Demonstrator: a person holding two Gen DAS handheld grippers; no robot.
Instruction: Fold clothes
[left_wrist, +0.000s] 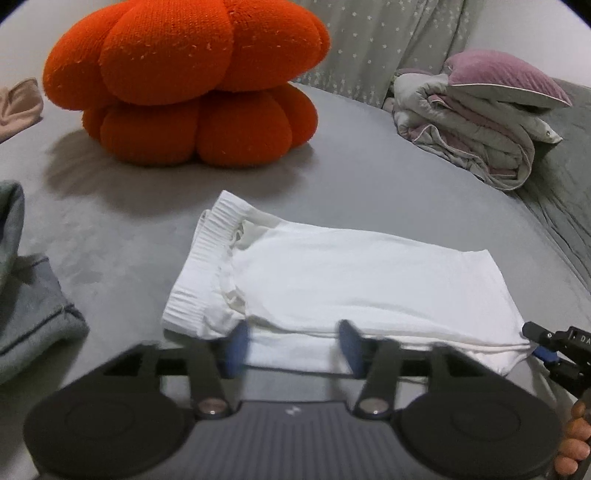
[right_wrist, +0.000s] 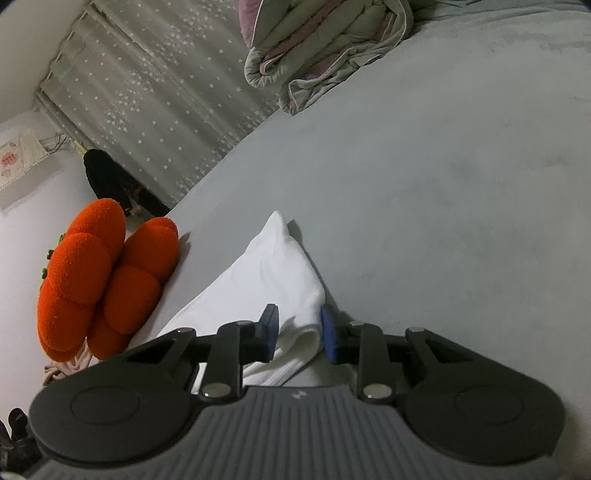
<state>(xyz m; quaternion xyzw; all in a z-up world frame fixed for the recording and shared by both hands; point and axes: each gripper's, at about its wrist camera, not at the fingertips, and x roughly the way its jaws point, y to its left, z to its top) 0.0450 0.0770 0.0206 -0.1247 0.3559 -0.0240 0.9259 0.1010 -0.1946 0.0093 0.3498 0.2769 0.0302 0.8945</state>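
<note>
white shorts (left_wrist: 332, 280) lie folded flat on the grey bed (left_wrist: 147, 229), ribbed waistband toward 10 o'clock in the left wrist view, body running out toward 3 o'clock. left gripper (left_wrist: 293, 345) sits at 6 o'clock of the garment, right at its near edge; jaws spread apart, blue pads (left_wrist: 236, 347) blurred, near folded edge lying between them and no pad pressing on it, so released. right gripper (left_wrist: 554, 354) pokes in at 3 o'clock of that view, at the shorts' near right corner. in the right wrist view the right gripper (right_wrist: 301, 334) straddles a folded edge of the shorts (right_wrist: 273, 273), cloth running from between the fingers up toward 12 o'clock and ending in a pointed corner. its jaws stand partly apart; left pad looks against the cloth, right pad just beside the fold, cannot tell if it is really clamping. orange lobed cushion (left_wrist: 184, 81) stands at 11 o'clock of the shorts in the left view, well apart; in the right view it is at 9 o'clock, near the cloth. folded grey-and-mauve quilt (left_wrist: 476, 114) at 2 o'clock on the bed, star-print curtain (left_wrist: 376, 44) behind it. grey-blue garment (left_wrist: 33, 325) at 9 o'clock edge, a beige one (left_wrist: 18, 107) at 10 o'clock. a hand's fingers (left_wrist: 576, 439) show at the lower right corner.
</note>
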